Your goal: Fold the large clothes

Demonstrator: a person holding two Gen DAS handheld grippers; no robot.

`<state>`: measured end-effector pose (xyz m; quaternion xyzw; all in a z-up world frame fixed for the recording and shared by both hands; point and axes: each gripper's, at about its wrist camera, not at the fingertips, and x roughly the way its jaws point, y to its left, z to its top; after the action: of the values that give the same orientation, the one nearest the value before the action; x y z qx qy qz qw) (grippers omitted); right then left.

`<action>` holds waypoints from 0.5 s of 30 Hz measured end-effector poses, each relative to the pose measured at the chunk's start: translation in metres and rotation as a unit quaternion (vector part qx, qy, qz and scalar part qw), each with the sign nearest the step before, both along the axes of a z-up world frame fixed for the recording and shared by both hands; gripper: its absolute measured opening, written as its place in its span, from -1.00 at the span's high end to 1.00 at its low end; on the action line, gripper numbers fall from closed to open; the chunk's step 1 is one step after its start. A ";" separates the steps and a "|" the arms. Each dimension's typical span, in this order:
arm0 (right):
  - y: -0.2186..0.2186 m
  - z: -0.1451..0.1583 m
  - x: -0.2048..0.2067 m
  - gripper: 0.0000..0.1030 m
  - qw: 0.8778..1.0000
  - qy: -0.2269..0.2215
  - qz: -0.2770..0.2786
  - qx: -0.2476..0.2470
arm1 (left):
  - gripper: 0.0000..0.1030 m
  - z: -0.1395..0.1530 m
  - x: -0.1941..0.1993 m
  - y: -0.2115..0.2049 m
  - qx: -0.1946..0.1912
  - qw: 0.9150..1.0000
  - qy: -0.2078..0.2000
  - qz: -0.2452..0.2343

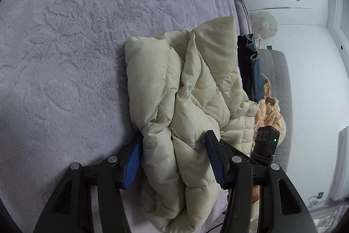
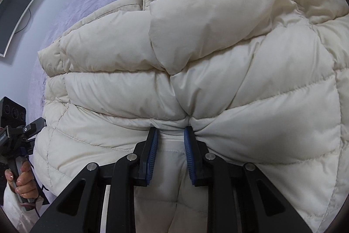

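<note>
The cream padded jacket [image 1: 187, 102] lies bunched on the bed [image 1: 65, 47], near its edge, already folded into a thick bundle, so the fold seems to be in its late stage. The left gripper [image 1: 174, 156] has its fingers [image 1: 132, 167] half open around one thick fold of the jacket; whether the pads press on the fabric I cannot tell. The right gripper [image 2: 170, 152] has its fingers narrow and pinches a small gather of fabric at a seam, and the fabric pulls toward this pinch. I think the next move is to carry the pinched part over the bundle and then press it flat, because this puffy material will spring back. No basket or box appears clearly; at the bedside some dark jeans [image 1: 250, 62] hang near a grey cushion [image 1: 277, 80].
</note>
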<state>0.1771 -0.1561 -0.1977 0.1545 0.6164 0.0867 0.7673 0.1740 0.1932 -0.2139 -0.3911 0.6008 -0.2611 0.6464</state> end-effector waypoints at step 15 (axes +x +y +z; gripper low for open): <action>0.002 0.002 -0.003 0.49 1.000 0.001 -0.007 0.008 | -0.10 0.004 0.027 -0.070 0.038 0.996 -0.034 -0.075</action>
<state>0.1743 -0.1539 -0.1954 0.1651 0.6153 0.0863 0.7659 0.2013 0.1228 -0.2102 -0.3108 0.6156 -0.2989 0.6596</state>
